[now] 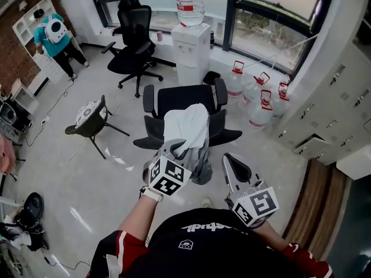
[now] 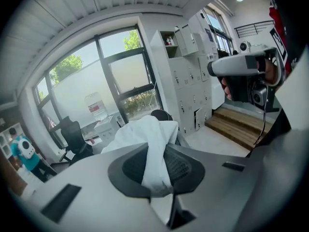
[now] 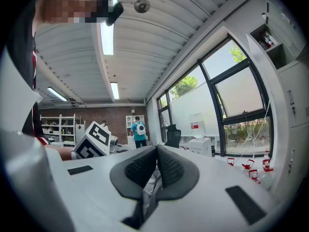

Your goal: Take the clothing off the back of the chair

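white clothing (image 1: pixel 185 129) drapes over the back of the black chair (image 1: pixel 174 100). left gripper (image 2: pixel 157 168) is clamped on its fabric. right gripper (image 3: pixel 155 166) is just beside the clothing, pads pressed together. water bottle (image 1: pixel 190 3) sits on the dispenser (image 1: pixel 191 51).

Head view: left gripper (image 1: pixel 171 153) tips buried under the clothing (image 1: pixel 186 126); chair (image 1: pixel 174 100) back just beyond them mostly covered. Right gripper (image 3: pixel 155 153): pale scrap low between its pads (pinched or merely behind, unclear).
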`<state>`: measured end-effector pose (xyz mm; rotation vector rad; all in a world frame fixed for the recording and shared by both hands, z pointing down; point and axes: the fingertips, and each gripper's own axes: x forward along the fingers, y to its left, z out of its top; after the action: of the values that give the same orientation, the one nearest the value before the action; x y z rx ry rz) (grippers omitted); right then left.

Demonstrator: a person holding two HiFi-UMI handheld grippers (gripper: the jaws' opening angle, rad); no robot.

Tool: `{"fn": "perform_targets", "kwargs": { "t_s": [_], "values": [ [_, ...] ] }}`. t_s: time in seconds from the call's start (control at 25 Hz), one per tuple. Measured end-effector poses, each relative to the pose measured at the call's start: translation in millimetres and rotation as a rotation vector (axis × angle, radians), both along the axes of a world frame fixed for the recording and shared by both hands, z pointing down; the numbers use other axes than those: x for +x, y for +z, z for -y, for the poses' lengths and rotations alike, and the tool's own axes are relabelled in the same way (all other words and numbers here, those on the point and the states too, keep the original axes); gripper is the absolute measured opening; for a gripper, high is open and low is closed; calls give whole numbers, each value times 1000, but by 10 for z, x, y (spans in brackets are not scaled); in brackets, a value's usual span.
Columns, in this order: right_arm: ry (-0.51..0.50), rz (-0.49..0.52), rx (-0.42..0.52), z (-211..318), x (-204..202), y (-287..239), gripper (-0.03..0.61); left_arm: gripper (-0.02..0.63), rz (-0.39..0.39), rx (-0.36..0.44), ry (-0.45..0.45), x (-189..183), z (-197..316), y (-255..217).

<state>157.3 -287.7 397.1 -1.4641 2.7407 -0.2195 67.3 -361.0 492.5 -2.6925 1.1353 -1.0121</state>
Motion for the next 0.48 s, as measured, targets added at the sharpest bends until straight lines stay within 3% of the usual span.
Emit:
{"fn": "perform_targets", "kwargs": {
  "t_s": [0.2, 0.48],
  "values": [
    [-11, 9, 5, -22, -11, -38, 3, 63, -134, 1, -17, -56, 0, -214],
    [-28, 12, 4, -1, -66, -26, 3, 61, -482, 0, -40, -191, 5, -702]
  ]
}}
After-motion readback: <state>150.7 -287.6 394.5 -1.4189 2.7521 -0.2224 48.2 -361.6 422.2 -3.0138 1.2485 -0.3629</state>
